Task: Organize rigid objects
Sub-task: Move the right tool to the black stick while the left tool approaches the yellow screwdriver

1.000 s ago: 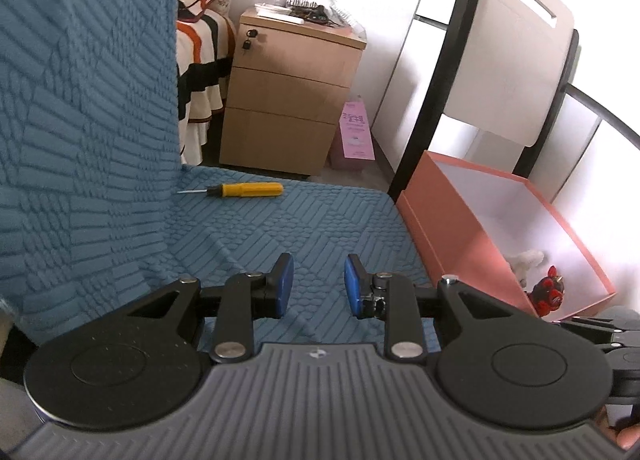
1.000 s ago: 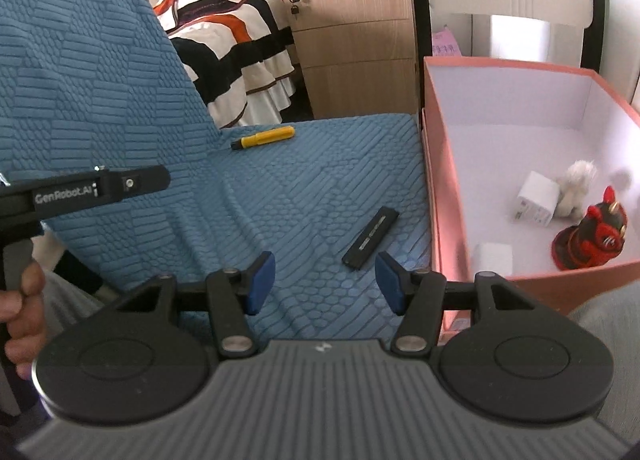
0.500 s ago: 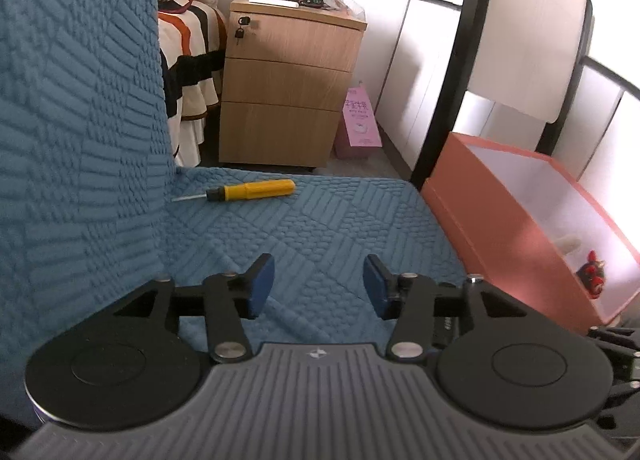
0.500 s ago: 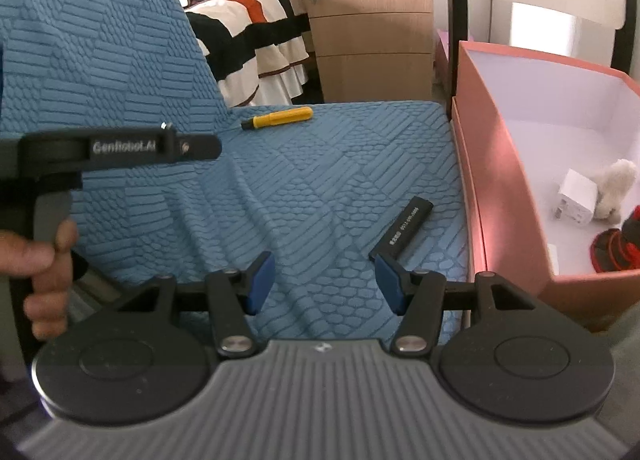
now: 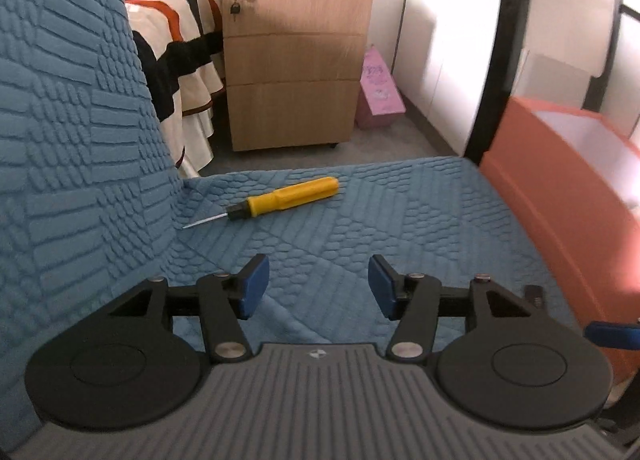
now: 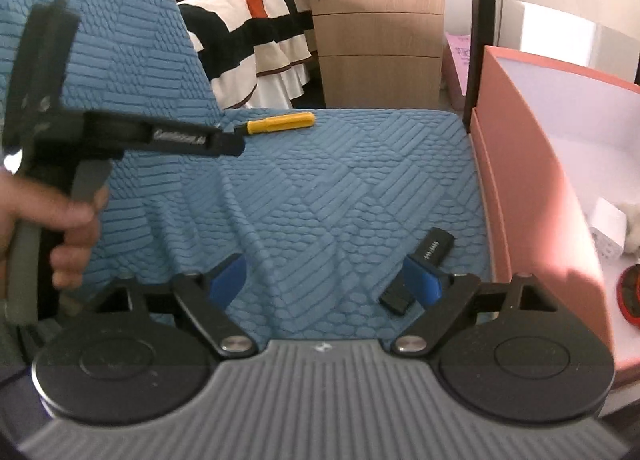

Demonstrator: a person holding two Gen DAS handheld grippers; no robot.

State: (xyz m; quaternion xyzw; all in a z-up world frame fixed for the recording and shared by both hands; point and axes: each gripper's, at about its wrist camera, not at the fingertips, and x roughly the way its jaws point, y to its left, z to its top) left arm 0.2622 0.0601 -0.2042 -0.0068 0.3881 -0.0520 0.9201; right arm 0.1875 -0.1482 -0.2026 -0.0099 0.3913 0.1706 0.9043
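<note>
While both jaws just widened, screwdriver [image 5: 282,199] lies untouched.

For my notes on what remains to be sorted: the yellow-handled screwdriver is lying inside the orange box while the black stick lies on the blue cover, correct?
Not quite. The yellow-handled screwdriver lies on the blue cover, outside the orange box, as the left wrist view shows. The black stick does lie on that cover.

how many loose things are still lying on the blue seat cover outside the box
2. A yellow screwdriver lies at the far edge, near the backrest. A black stick lies close to the orange box, partly behind the right gripper's pad. More may be hidden below the grippers.
</note>
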